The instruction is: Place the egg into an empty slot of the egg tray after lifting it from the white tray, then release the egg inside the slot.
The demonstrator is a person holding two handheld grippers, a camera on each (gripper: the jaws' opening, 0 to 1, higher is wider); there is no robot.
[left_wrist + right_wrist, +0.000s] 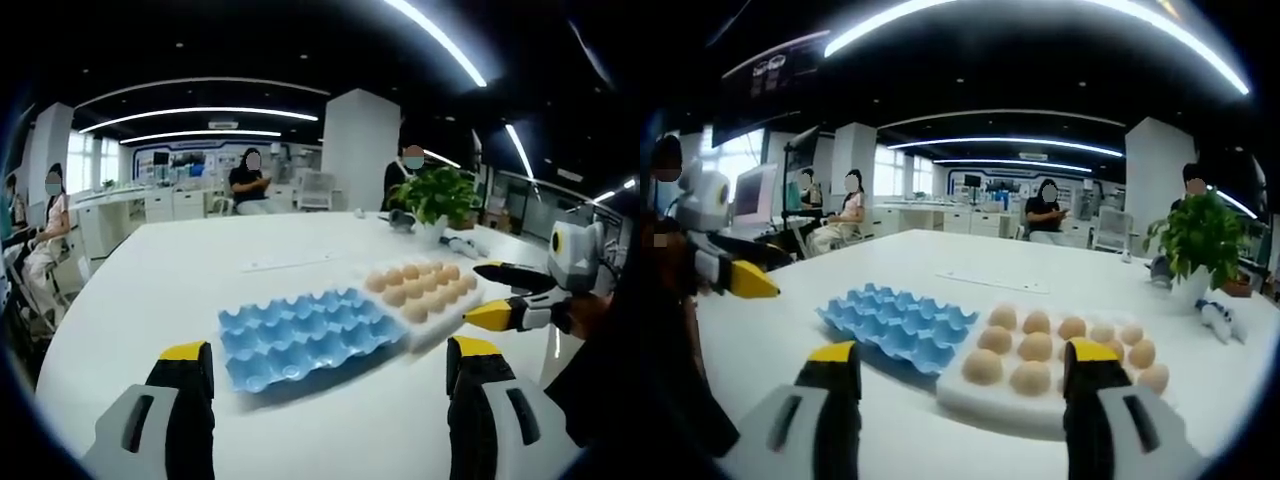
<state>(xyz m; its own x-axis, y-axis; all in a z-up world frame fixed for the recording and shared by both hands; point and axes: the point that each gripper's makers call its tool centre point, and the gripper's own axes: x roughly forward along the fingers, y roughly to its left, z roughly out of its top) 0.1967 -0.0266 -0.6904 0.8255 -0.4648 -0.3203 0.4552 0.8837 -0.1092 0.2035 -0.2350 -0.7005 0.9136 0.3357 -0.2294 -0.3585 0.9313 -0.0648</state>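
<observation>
Left gripper point(330, 365): yellow-tipped black jaws spread wide, holding nothing, poised above the white table point(150, 290) short of the blue moulded egg tray point(300, 335), all slots of which are empty. Right gripper point(960, 370): jaws likewise spread and holding nothing, poised near the white tray point(980, 405), which carries brown eggs point(1035, 346) in rows. The two trays lie side by side, edges just touching or nearly so. Beyond them: a flat white strip point(985, 281) on the table; a green potted plant point(1200, 240) at the far edge. Seated people in the background.
</observation>
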